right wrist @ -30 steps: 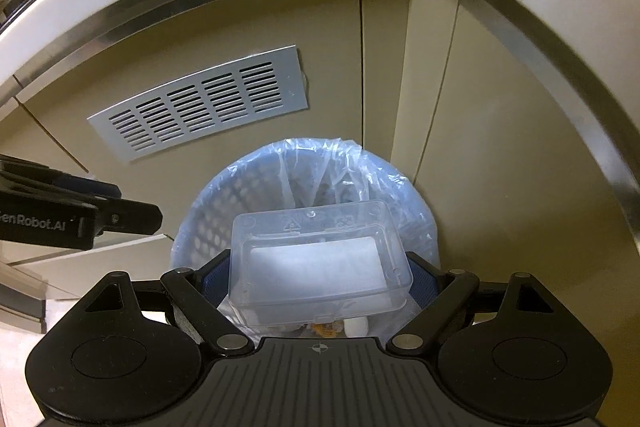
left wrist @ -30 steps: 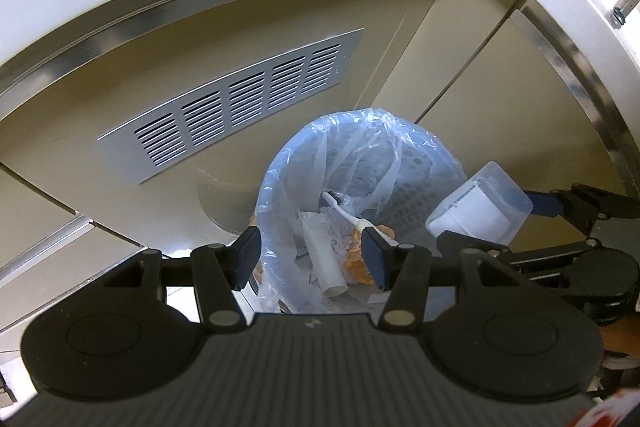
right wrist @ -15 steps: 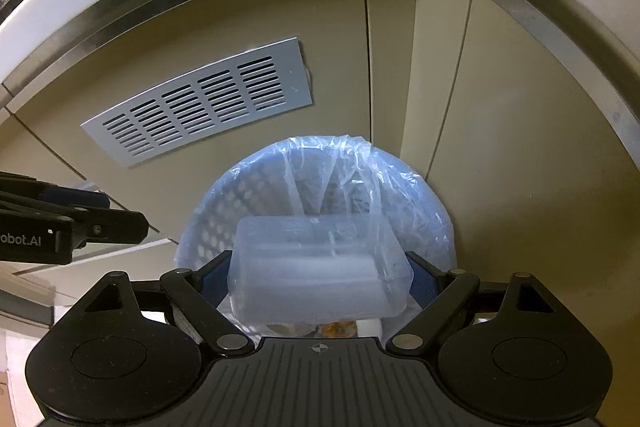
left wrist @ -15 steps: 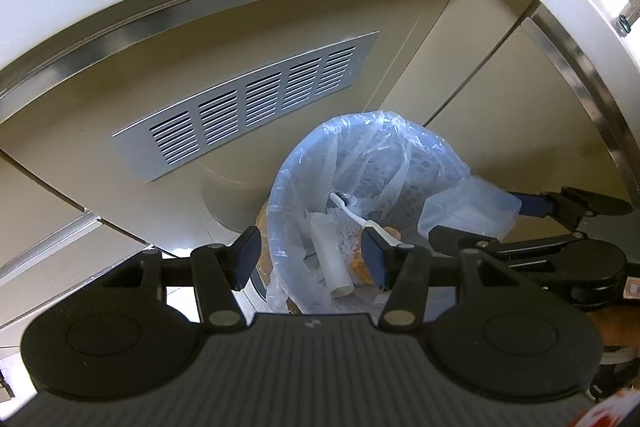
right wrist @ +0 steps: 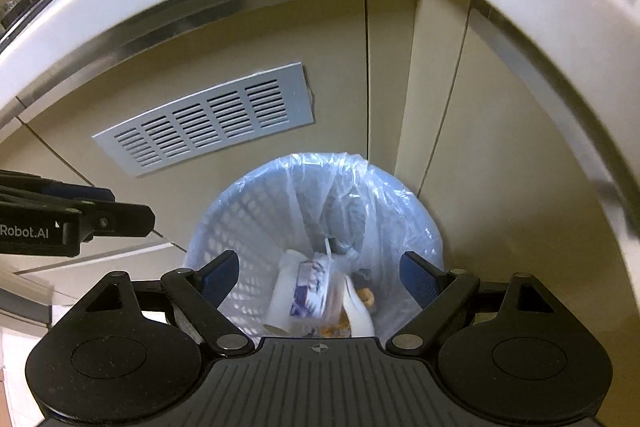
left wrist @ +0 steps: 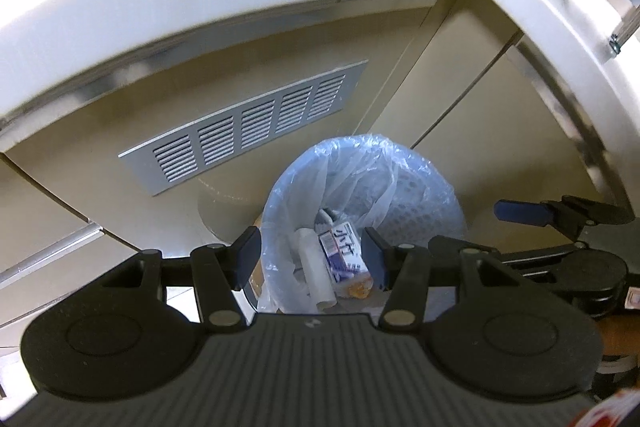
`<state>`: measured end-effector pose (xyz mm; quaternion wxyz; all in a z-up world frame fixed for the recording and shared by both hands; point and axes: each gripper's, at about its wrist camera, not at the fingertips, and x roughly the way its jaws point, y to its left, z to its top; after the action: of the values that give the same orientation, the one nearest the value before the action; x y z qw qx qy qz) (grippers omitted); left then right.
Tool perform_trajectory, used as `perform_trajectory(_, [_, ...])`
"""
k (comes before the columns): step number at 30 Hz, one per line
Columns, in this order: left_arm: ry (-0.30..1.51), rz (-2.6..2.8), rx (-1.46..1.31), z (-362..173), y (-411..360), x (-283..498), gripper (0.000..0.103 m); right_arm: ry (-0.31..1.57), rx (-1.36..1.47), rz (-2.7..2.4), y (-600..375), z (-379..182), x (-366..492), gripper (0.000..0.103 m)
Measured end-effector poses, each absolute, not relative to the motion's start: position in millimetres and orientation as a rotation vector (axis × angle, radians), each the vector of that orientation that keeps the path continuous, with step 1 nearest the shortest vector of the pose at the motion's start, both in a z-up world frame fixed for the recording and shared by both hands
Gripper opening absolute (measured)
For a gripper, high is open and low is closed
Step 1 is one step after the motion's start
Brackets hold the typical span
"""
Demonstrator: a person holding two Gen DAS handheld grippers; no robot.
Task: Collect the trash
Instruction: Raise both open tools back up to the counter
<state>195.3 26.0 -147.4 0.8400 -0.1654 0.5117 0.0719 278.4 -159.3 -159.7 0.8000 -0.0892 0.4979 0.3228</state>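
You are holding your right claw wide open and empty above the lined wastebasket. Your left claw is hanging partly open beside it, gripping nothing. Trash is lying inside the bag: a blue-and-white carton, a white tube, and orange scraps. A vent grille is sitting on the cabinet behind.

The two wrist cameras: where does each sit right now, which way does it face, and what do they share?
Left wrist: on the left gripper, angled steeply down at the lined bin; its empty open fingers show, with the right gripper at right.
Right wrist: on the right gripper, angled steeply down over the bin; its empty open fingers show, with the left gripper at left.
Shared: bin, vent grille, cabinet corner.
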Motion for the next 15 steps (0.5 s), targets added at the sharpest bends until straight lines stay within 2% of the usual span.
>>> perform_trajectory(15, [0.949, 0.146, -0.330, -78.5, 22.6, 196.8, 0.051, 0.954, -0.160, 0.739, -162.6, -85.6, 286.5, 0.087])
